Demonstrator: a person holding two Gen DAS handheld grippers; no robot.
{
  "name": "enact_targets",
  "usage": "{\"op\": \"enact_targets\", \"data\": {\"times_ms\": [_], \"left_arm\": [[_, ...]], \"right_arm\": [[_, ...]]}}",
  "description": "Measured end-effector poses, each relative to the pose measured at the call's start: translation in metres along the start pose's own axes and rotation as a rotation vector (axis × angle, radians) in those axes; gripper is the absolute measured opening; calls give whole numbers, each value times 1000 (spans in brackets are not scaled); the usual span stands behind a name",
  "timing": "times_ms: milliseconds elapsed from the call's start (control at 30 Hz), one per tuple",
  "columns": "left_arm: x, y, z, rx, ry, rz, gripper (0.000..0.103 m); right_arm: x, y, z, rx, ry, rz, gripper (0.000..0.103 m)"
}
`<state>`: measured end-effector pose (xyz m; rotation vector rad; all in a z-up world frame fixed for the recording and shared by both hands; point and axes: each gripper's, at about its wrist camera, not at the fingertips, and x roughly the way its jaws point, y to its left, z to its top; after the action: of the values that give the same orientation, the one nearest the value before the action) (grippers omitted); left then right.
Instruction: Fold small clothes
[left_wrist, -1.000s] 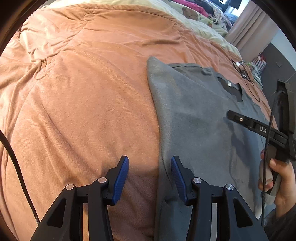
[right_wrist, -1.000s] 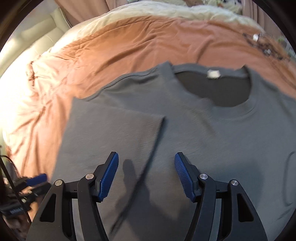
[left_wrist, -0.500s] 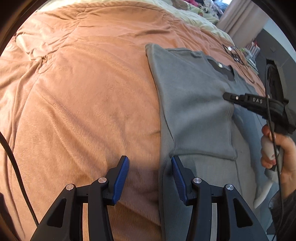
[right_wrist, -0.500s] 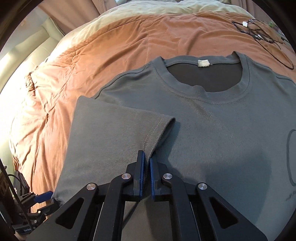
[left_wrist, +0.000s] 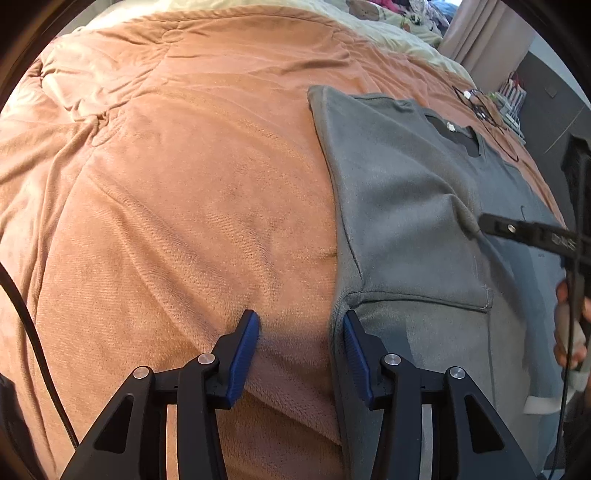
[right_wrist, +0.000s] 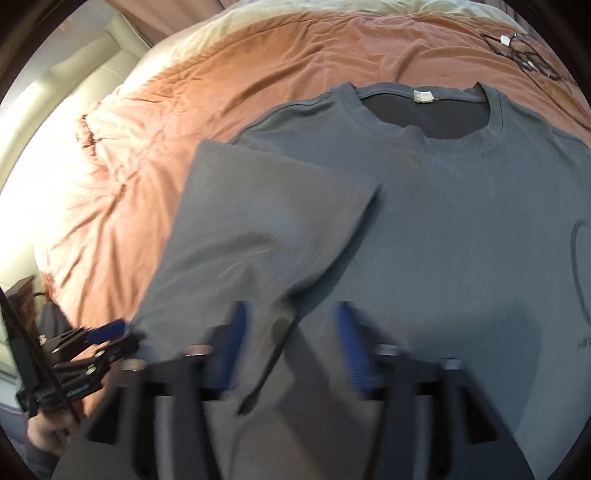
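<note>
A grey T-shirt lies flat on the bed, neck opening away from me. Its left sleeve is folded inward over the chest. My right gripper hovers blurred just above the sleeve's hem with its jaws opening; the hem lies below the gap, and the pads do not press it. My left gripper is open at the shirt's folded left edge, one finger over the blanket and the other over grey cloth. From the left wrist view the right gripper reaches in from the right.
An orange-brown blanket covers the bed, with cream bedding beyond it. A tangle of black cables lies on the blanket past the shirt's right shoulder. A hand holds the right gripper's handle.
The right gripper, shut on the sleeve's hem half a second ago, has opened and drawn back. The sleeve now rests folded on the chest. The left gripper stays at the shirt's edge.
</note>
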<state>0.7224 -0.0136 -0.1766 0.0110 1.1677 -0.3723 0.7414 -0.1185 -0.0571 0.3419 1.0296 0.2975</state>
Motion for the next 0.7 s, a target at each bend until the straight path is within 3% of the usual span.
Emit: {"op": "enact_targets", "data": {"times_ms": [233, 300, 433, 467, 567, 700], "left_arm": [[-2, -1, -3, -5, -10, 11, 48], [-2, -1, -3, -4, -13, 13, 47], [-2, -2, -4, -5, -16, 16, 47], [-2, -3, -4, -6, -17, 19, 46], [-2, -3, -4, -4, -25, 37, 44], [-6, -1, -4, -20, -29, 37, 44]], "right_arm": [[1, 2, -24, 9, 53, 82, 54], [7, 1, -26, 16, 77, 106, 45], [17, 0, -25, 19, 98, 107, 8], [16, -1, -24, 21, 99, 120, 4], [5, 2, -28, -17, 94, 147, 3], [-10, -5, -30, -29, 115, 92, 4]]}}
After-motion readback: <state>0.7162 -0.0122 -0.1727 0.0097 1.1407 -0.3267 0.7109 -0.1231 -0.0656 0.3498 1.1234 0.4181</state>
